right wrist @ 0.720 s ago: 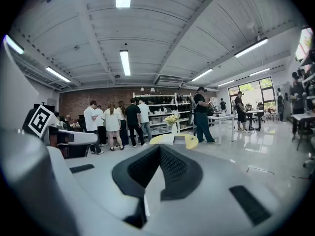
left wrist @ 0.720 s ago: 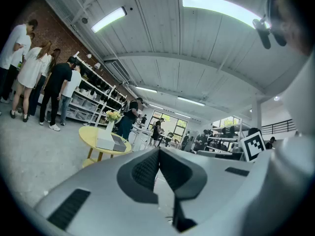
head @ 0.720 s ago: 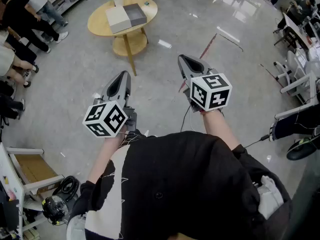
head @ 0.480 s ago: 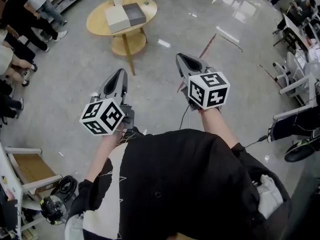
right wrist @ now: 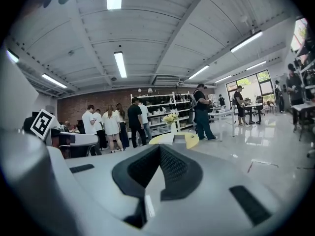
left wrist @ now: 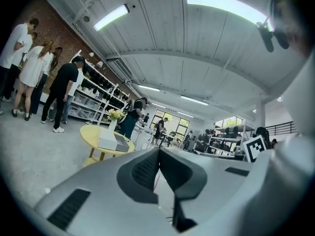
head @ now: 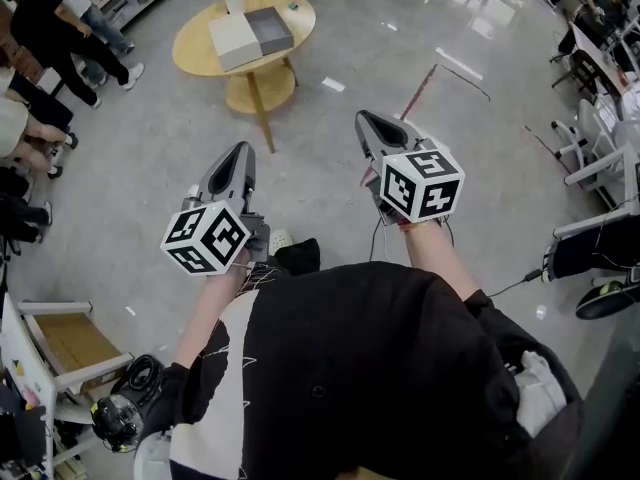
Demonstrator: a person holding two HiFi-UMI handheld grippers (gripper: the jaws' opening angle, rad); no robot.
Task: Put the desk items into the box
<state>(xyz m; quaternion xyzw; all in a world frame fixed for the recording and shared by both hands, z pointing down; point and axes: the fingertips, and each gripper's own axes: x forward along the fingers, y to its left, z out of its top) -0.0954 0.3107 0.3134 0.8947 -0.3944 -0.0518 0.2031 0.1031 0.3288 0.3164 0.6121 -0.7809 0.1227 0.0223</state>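
Left gripper [head: 242, 149]: jaws pressed together, nothing between; near left
Right gripper [head: 363, 117]: jaws pressed together, empty; near right
Box [head: 268, 30]: on round table [head: 197, 56]; far left

Person in a black top [head: 350, 368] (white panel [head: 215, 398] on its left side), with grey left gripper [head: 240, 150] and right gripper [head: 366, 118], each bearing a black-and-white marker cube [head: 207, 238]; a thin dark cable [head: 374, 236] hangs below the right one.

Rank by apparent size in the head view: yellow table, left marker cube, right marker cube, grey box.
1. yellow table
2. left marker cube and right marker cube, alike, enlarged by nearness
3. grey box
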